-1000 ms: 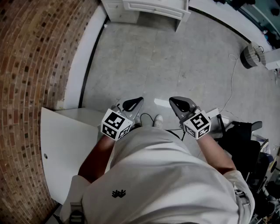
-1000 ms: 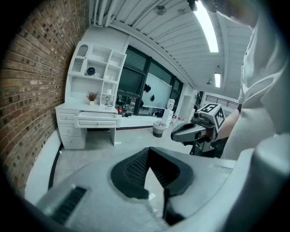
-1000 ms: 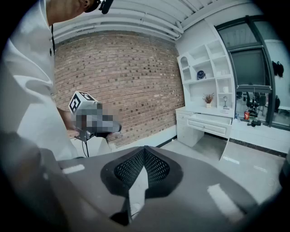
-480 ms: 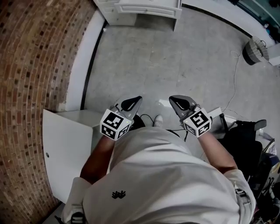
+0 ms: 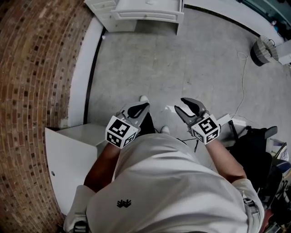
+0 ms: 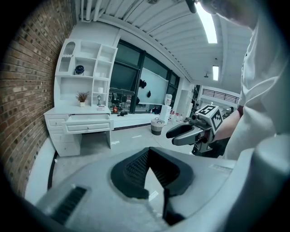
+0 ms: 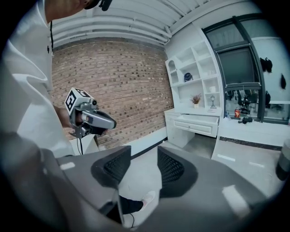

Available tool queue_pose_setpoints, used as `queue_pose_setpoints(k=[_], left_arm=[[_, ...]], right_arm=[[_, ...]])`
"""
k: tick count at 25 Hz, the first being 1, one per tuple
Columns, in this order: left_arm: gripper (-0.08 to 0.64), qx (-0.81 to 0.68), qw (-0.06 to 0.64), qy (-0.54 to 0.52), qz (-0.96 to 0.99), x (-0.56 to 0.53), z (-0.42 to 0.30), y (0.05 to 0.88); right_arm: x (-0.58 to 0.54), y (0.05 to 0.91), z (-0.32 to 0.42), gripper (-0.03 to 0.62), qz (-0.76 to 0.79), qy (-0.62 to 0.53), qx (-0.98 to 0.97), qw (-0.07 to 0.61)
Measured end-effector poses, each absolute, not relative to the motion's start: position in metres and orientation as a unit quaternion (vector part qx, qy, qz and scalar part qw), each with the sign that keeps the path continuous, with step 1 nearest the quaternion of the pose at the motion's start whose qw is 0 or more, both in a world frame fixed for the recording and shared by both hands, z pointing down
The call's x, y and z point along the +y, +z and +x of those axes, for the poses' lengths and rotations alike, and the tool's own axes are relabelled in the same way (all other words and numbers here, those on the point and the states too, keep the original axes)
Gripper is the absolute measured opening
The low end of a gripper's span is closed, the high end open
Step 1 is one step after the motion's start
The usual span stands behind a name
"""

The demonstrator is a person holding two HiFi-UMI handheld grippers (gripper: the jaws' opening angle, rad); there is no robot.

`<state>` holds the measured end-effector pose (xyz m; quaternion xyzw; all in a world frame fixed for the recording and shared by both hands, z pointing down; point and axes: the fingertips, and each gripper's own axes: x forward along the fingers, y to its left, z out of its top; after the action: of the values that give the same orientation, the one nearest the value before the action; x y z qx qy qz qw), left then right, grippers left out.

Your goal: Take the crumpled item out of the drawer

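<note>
Brick wall (image 5: 27, 91) running down the floor's left edge, white skirting (image 5: 84, 68) at its foot. Grey tiled floor (image 5: 173, 63) out ahead. White desk (image 5: 136, 9) at the far left corner, open shelving (image 6: 86, 68) stacked above. Dark windows (image 6: 131, 77) alongside, strip light (image 6: 206, 18) glowing overhead. Low white cabinet (image 5: 72, 154) against the brick.

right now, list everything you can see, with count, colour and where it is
brick wall: 1, red-brown, on the person's left
floor: 1, grey, underfoot
desk: 1, white, far end by the brick wall
drawer: 1, white, pulled out of the desk
shelf unit: 1, white, on top of the desk
bin: 1, pale, floor at far right
cable: 1, white, floor near the bin
cabinet: 1, white, by the person's left
shirt: 1, white
shoes: 2, white
left gripper: 1, grey, shut, empty
right gripper: 1, grey, jaws opening, nothing between them
</note>
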<state>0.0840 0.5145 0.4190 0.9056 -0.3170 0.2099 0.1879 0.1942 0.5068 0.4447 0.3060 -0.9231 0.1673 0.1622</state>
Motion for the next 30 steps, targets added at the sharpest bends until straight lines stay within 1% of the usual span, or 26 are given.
queue_pose_setpoints(k=[1,3,4,7,11,15,20,24,30], left_arm=[[0.006,-0.310,0.186,0.208,0.909,0.503,0.083,0.420],[0.006,-0.296,0.184,0.203,0.915,0.478,0.079,0.420],[0.006,-0.289,0.184,0.201,0.918,0.465,0.076,0.419],[0.006,-0.274,0.183,0.193,0.924,0.423,0.064,0.414],[0.006,-0.259,0.172,0.186,0.932,0.369,0.041,0.406],[0.006,-0.249,0.173,0.172,0.937,0.325,0.004,0.401],[0.006,-0.250,0.166,0.171,0.938,0.287,-0.029,0.405],[0.006,-0.259,0.178,0.157,0.936,0.271,-0.042,0.403],[0.006,-0.267,0.196,0.148,0.932,0.242,-0.050,0.409]], right_arm=[[0.495,0.446,0.193,0.230,0.314,0.169,-0.919,0.165],[0.468,0.445,0.191,0.331,0.334,0.172,-0.911,0.169],[0.453,0.444,0.189,0.361,0.345,0.173,-0.907,0.170],[0.407,0.438,0.182,0.402,0.370,0.173,-0.896,0.175],[0.343,0.435,0.168,0.402,0.390,0.177,-0.885,0.182],[0.286,0.432,0.136,0.400,0.392,0.165,-0.883,0.196],[0.237,0.426,0.110,0.396,0.389,0.146,-0.884,0.214],[0.214,0.424,0.098,0.393,0.375,0.142,-0.886,0.232],[0.169,0.427,0.085,0.388,0.363,0.133,-0.892,0.234]])
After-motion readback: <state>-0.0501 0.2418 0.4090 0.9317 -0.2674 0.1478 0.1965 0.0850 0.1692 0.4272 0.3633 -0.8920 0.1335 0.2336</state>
